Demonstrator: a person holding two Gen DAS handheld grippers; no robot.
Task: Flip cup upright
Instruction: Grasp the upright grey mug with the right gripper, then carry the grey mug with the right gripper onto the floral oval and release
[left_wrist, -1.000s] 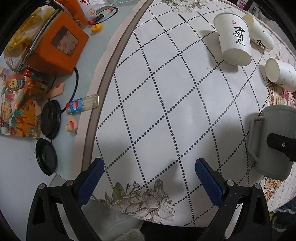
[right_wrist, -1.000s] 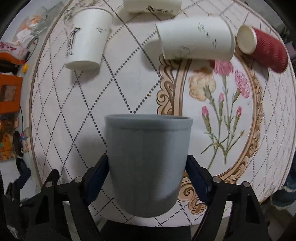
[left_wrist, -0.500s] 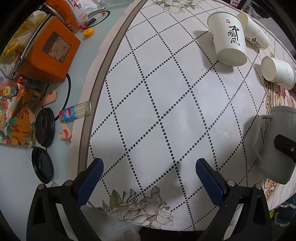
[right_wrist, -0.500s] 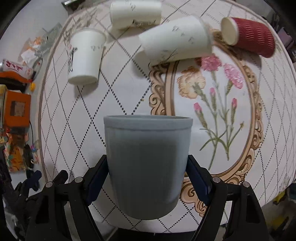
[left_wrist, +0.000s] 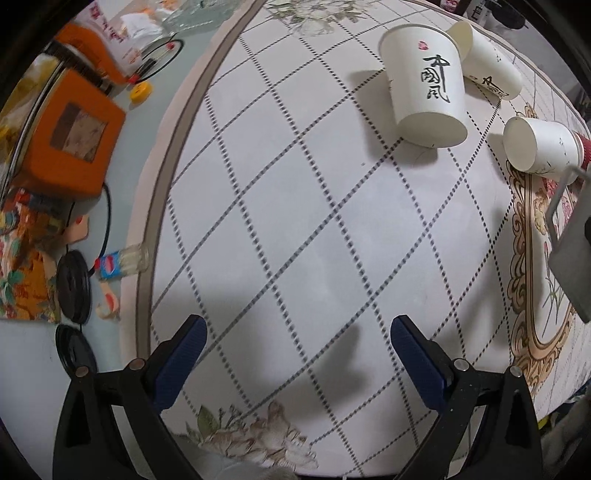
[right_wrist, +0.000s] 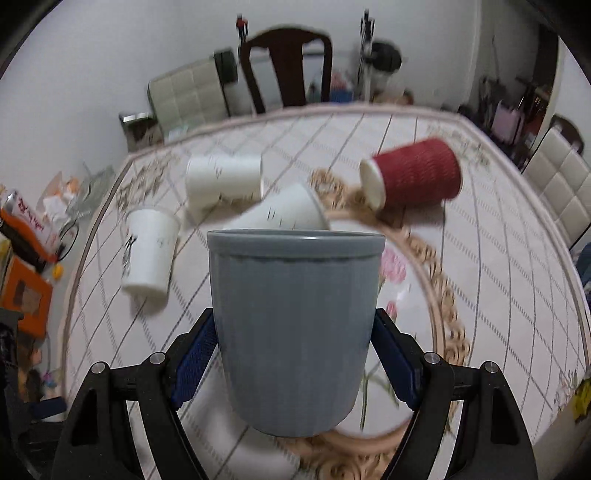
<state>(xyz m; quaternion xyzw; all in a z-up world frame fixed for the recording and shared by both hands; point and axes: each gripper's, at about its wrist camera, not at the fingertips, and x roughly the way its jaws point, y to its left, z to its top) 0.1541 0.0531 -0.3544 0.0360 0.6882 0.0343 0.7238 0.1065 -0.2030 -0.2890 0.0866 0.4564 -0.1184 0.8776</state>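
Two blue pads (right_wrist: 194, 350) of the right gripper (right_wrist: 295, 354) clamp the grey cup (right_wrist: 295, 325) low on its wall, one on each side, and the cup fills the middle of the right wrist view. Its rim is at the top and its base hangs below the fingers, clear of the tablecloth (right_wrist: 498, 266). A second ago this camera looked almost straight down on the cloth; now it looks across the table to a chair (right_wrist: 290, 62) and the wall behind it, and the background is smeared with motion. So the wrist has swung up towards level, carrying the cup with it, and I judge the turn to upright to be mostly made. What is left is to lower the cup, base first, onto the cloth and let go. The grip sits low on the wall, so the cup could tip if it lands crooked.

From the left wrist view the same cup (left_wrist: 574, 254) shows at the right edge, tilted and off the surface, its handle (left_wrist: 556, 205) towards the camera; it sat lower in that view a second ago. The left gripper (left_wrist: 295, 350) hangs wide apart over bare cloth, holding nothing.

Beyond the grey cup lie two white paper cups (right_wrist: 273, 212) on their sides and a red cup (right_wrist: 415, 177), also on its side. A third white cup (right_wrist: 149, 251) stands mouth down nearer the left edge.
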